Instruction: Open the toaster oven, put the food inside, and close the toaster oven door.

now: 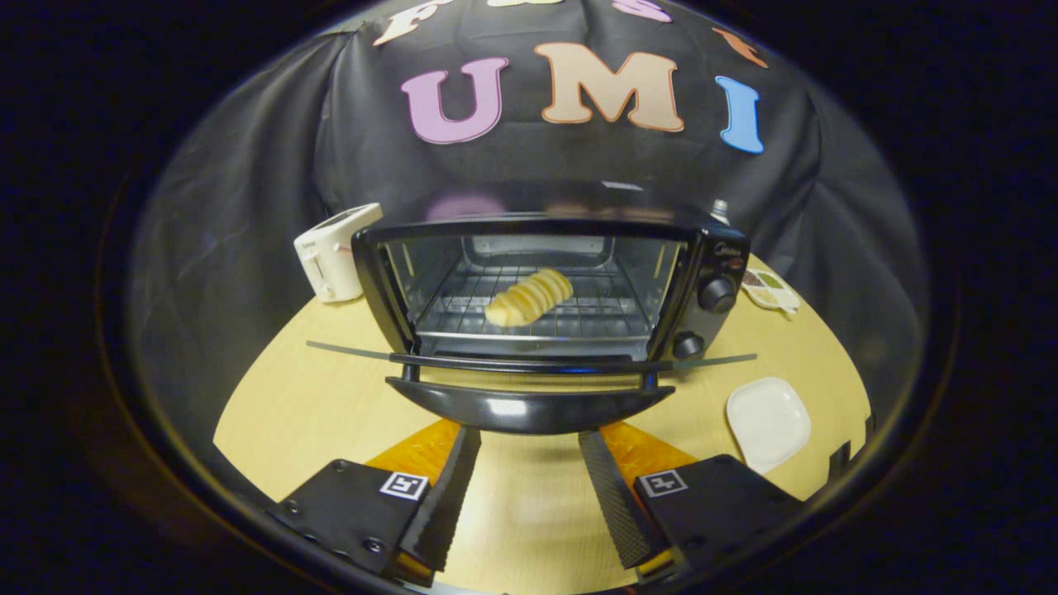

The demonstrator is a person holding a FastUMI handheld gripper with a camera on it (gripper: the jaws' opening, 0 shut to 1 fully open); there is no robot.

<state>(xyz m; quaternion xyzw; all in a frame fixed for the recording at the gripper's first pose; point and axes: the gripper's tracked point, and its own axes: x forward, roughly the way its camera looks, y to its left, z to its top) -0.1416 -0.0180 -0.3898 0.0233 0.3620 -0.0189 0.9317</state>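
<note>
Between your fingers (529, 446) lies nothing but bare light wooden tabletop (314, 413); they are spread apart and grasp nothing. Just ahead of their tips you have the curved black handle (529, 406) of the glass door (529, 364), which hangs folded down flat toward you, its rim stretching wide to both sides. Beyond the door sits the black toaster oven (550, 281) with its chamber open, and on the wire rack (579, 318) inside rests the food, a pale yellow ridged bread roll (529, 297), lying at a slant near the middle of the rack. On the oven's right-hand panel you can see two round black knobs (716, 293), one above the other. To the right of your fingers, on the tabletop beside the door's end, lies a small white square plate (769, 421). Farther back on that side, past the oven's corner, sits a small tray with bits of colour on it (770, 289); what it holds is too small to tell. To the left of the oven, well back, stands a white box-shaped appliance (335, 252), close to the oven's side.
</note>
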